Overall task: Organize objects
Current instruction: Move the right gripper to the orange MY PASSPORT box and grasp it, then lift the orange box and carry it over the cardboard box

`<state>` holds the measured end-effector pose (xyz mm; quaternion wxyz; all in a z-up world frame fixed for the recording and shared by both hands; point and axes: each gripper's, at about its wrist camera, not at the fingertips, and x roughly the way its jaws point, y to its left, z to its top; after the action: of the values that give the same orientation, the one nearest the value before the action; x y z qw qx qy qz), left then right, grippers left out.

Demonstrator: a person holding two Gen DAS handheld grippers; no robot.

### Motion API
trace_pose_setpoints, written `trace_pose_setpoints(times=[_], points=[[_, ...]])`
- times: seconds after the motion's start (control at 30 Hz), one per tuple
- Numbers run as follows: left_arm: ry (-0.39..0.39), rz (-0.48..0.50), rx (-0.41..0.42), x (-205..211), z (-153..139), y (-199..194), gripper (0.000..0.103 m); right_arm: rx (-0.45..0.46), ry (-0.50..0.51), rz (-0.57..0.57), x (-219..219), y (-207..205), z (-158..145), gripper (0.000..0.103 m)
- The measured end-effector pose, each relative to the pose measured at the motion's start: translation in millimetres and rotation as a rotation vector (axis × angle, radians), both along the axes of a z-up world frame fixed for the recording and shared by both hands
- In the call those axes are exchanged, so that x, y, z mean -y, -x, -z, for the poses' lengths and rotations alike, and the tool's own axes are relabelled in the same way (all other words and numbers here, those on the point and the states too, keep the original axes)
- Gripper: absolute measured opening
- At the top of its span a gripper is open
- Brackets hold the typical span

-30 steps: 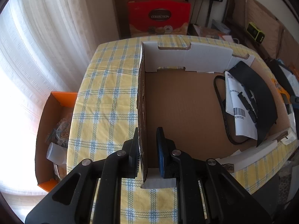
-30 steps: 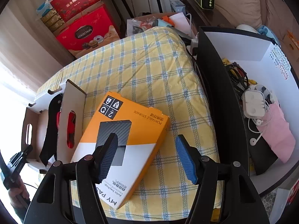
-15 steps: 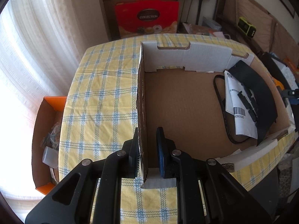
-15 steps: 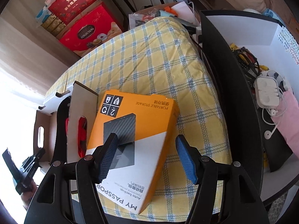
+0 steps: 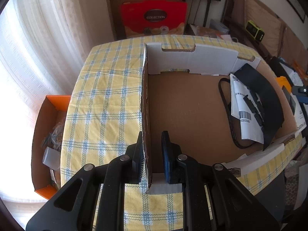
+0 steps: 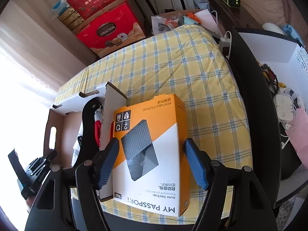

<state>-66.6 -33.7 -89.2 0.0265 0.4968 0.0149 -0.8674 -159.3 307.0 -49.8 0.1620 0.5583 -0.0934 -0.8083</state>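
Note:
An open cardboard box (image 5: 184,105) lies on the yellow checked tablecloth (image 5: 104,104). My left gripper (image 5: 153,154) straddles the box's left wall (image 5: 144,104), one finger touching it, the other a little apart. Inside the box at the right lie a black strap piece (image 5: 263,100) and a white paper (image 5: 244,115). In the right wrist view an orange and white hard-drive box (image 6: 152,150) lies flat beside the cardboard box's right wall (image 6: 107,127). My right gripper (image 6: 152,165) is open, its fingers on either side of the drive box, apart from it.
An orange-rimmed carton (image 5: 46,144) stands on the floor to the left of the table. A red gift box (image 5: 154,19) stands behind it. A black and white bin (image 6: 273,100) with cables and earphones stands to the right of the table.
My right gripper has moved forward over the hard-drive box, which now lies between its fingers and closer to the cardboard box wall. My left gripper has kept its place on the wall.

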Motion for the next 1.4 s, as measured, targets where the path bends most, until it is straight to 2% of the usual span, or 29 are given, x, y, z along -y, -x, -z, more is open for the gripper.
trace_pose_setpoints(times=[0.2,0.47,0.6,0.73,0.8,0.97,1.2,1.33,1.4], points=[[-0.009,-0.02,-0.002,12.9,-0.5,-5.3,0.015,-0.063,-0.056,-0.027,25.3,-9.3,-15.2,0.072],[-0.03,-0.046,-0.008,31.0,0.4,-16.8,0.015,-0.161,-0.123,-0.118,75.1,-26.0,-37.0,0.076],[-0.037,-0.051,-0.01,36.4,0.2,-20.1,0.015,-0.17,-0.103,-0.164,91.5,-30.3,-43.6,0.076],[-0.043,-0.055,-0.011,38.5,1.3,-21.7,0.015,-0.137,-0.047,-0.206,104.7,-29.1,-48.4,0.074],[-0.047,-0.058,-0.012,38.6,1.3,-21.4,0.015,-0.135,-0.045,-0.207,106.9,-26.2,-50.9,0.069],[-0.05,-0.061,-0.012,38.5,1.3,-21.1,0.015,-0.195,-0.098,-0.14,93.4,-24.9,-65.1,0.069],[-0.053,-0.066,-0.014,38.0,1.3,-20.4,0.015,-0.104,-0.145,-0.121,82.9,-14.7,-33.7,0.069],[-0.048,-0.063,-0.011,37.8,0.9,-19.7,0.015,-0.053,-0.12,-0.134,82.2,-12.2,-18.5,0.069],[-0.047,-0.062,-0.011,37.5,0.1,-19.5,0.015,-0.039,-0.119,-0.14,82.4,-11.8,-14.9,0.059]])
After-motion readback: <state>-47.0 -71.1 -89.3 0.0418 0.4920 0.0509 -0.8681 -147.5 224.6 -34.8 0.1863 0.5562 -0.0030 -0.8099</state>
